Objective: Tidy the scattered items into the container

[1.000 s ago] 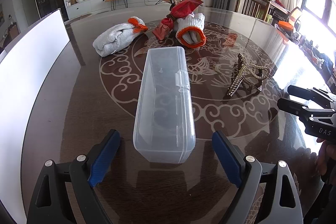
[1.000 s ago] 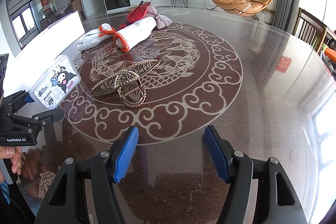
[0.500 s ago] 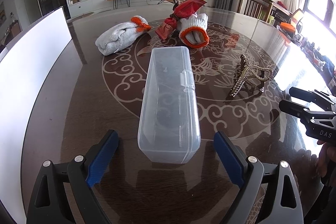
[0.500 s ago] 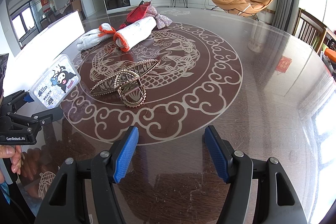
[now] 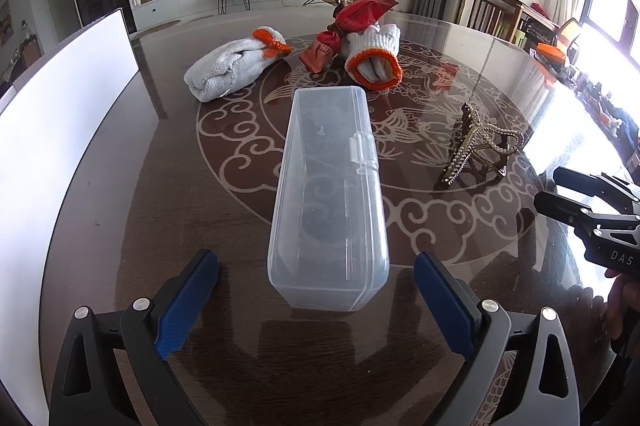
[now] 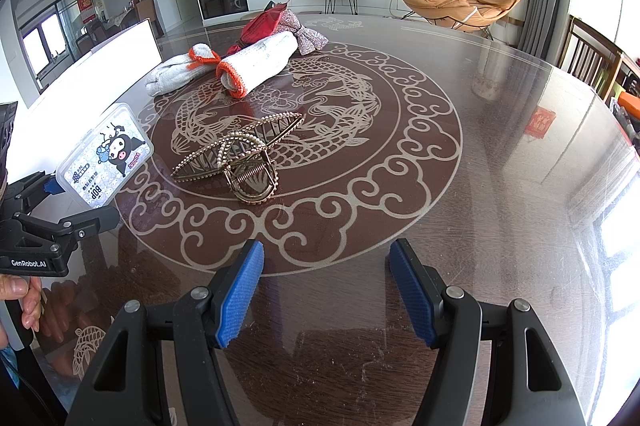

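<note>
Fingers blue; "GenRobot.AI" on left gripper

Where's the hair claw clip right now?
In the right wrist view the hair claw clip lies on the table, ahead-left of the open right gripper, right of the clear box, nearer than the gloves.

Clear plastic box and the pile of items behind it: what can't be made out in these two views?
- Clear plastic box, left wrist view: frosted walls blur any contents; the right wrist view shows only its labelled end.
- Red wrapper: partly hidden behind the orange-cuffed gloves; print too small to read.
- Sequined bow: right wrist view only, partly covered by a glove.
</note>
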Tool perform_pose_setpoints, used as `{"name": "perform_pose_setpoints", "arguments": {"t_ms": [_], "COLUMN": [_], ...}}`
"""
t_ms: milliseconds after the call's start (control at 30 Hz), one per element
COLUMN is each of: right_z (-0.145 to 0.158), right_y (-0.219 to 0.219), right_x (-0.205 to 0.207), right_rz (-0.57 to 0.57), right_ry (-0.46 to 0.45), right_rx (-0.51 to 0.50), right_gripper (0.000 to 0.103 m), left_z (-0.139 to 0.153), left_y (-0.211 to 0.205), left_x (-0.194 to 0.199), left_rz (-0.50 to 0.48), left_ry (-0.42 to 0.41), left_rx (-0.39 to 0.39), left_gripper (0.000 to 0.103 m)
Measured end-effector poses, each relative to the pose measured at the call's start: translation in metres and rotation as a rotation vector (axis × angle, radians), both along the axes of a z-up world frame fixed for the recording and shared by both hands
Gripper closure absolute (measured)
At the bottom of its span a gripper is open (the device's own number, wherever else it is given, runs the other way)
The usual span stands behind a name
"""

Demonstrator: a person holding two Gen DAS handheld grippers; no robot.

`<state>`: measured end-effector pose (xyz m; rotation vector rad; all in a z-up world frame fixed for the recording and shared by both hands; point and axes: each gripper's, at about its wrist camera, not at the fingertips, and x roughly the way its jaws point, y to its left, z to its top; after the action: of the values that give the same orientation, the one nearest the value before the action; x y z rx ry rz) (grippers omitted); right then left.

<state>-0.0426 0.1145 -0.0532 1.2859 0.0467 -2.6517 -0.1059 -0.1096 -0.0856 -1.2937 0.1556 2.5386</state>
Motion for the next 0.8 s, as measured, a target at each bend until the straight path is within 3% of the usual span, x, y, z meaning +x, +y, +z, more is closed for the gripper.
{"name": "perform_pose_setpoints", "arguments": {"t_ms": [400, 567, 733, 800], "right_z": [0.0, 0.001, 0.005, 0.01], "right_y": [0.003, 0.024, 0.042, 0.032], "right_x": [0.0, -0.001, -0.022, -0.035], "right_rz": [0.0, -0.008, -0.1, -0.103], "right_ry": [0.0, -0.009, -0.136, -0.152], "right_rx": [-0.023, -0.163, -0.414, -0.445], "right_gripper": [0.036, 0.037, 0.037, 0.037], "left_z": [0.0, 0.0, 0.001, 0.002], "left_y": [0.001, 0.0, -0.006, -0.007], "left_x": [0.001, 0.001, 0.002, 0.002], "left_rz": [0.002, 0.011, 0.017, 0.018], "left_ry": [-0.001, 0.0, 0.002, 0.003], "left_rx": [-0.007, -0.007, 0.033, 0.048], "left_gripper": [0.003, 0.003, 0.003, 0.003]}}
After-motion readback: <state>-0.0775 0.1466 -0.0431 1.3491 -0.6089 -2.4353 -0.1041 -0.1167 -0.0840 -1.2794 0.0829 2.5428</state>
